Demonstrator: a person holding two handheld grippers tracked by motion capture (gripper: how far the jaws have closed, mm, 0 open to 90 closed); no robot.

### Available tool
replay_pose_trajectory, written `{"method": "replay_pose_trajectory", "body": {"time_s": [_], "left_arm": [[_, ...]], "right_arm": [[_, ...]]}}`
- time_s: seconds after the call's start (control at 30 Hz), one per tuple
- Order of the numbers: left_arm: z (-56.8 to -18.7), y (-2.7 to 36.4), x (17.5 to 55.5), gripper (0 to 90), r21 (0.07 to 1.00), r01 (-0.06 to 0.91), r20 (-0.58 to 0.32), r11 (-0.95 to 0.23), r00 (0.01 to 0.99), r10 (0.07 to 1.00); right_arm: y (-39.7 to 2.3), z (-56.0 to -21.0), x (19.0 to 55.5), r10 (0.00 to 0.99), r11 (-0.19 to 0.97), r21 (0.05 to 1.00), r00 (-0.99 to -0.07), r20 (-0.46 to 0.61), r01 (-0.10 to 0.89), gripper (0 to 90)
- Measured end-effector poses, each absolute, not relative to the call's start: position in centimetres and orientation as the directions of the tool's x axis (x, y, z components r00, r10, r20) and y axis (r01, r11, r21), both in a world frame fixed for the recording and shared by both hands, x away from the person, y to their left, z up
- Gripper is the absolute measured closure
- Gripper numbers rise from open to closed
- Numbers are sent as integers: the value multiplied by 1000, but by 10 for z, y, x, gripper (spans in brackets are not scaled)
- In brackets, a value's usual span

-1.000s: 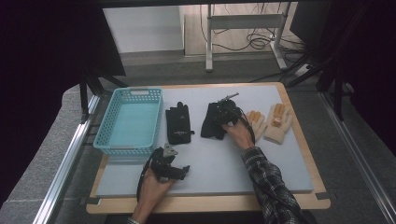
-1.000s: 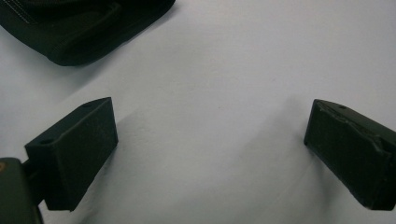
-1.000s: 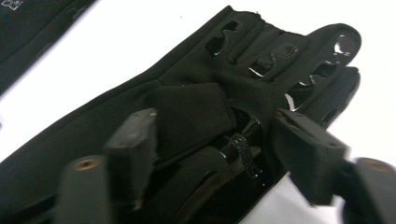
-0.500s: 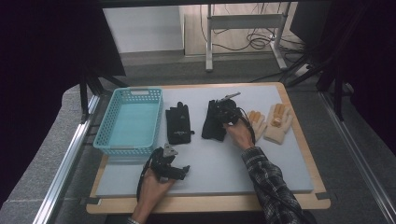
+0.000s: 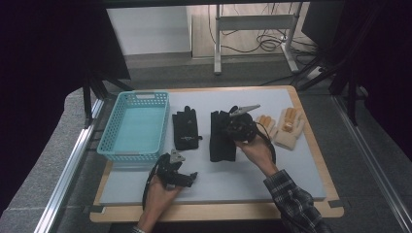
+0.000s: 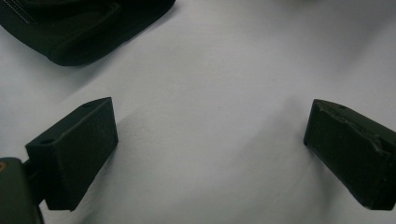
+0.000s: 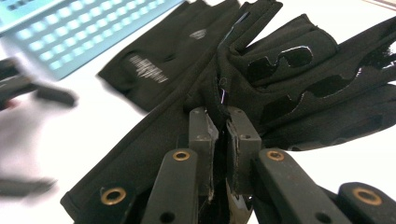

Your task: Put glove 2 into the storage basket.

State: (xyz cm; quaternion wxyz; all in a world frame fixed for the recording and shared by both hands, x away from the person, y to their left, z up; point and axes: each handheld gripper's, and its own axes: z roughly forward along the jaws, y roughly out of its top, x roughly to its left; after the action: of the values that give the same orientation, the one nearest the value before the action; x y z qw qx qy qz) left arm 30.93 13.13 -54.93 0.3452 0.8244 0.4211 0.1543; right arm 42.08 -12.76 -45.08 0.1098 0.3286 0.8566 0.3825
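My right gripper point(image 5: 231, 128) point(image 7: 222, 116) has just been closing and is now shut on the fabric of a black glove point(image 5: 221, 145) point(image 7: 289, 79), which bunches up at the jaws. The glove's cuff end trails down to the white board point(image 5: 272, 174). A second black glove point(image 5: 185, 128) point(image 7: 154, 60) lies flat just to its left. My left gripper point(image 5: 188, 178) point(image 6: 210, 154) rests low on the board near the front edge. Its jaws stand wide open over bare board. A black glove's edge point(image 6: 84, 28) shows beyond them.
A light blue basket point(image 5: 104, 141) point(image 7: 70, 32) stands at the left of the board. Two beige gloves point(image 5: 289, 127) lie at the right, beside my right hand. A metal rail runs along the table's left side.
The right gripper's jaws have closed on the black glove, and the hand has risen and shifted a little, pulling the glove's fabric up. The left gripper has stayed put.
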Motion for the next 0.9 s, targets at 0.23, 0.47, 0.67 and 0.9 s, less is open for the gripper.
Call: {"method": "replay_pose_trajectory", "body": {"time_s": [0.23,0.47,0.67,0.9], "left_arm": [[-549,131,309,33,700,588,-36,-405,596,802],[-549,132,309,33,699,586,-33,-409,598,800],[-549,131,309,34,701,589,-38,-403,595,803],[-549,131,309,33,699,588,-36,-407,597,801]], "right_arm": [[-129,-471,373,635,507,718,-770,65,478,806],[-129,-500,358,636,517,702,-769,68,490,599],[-150,-480,374,686,452,756,-726,44,474,485],[-149,-482,387,661,459,746,-746,76,483,552]]}}
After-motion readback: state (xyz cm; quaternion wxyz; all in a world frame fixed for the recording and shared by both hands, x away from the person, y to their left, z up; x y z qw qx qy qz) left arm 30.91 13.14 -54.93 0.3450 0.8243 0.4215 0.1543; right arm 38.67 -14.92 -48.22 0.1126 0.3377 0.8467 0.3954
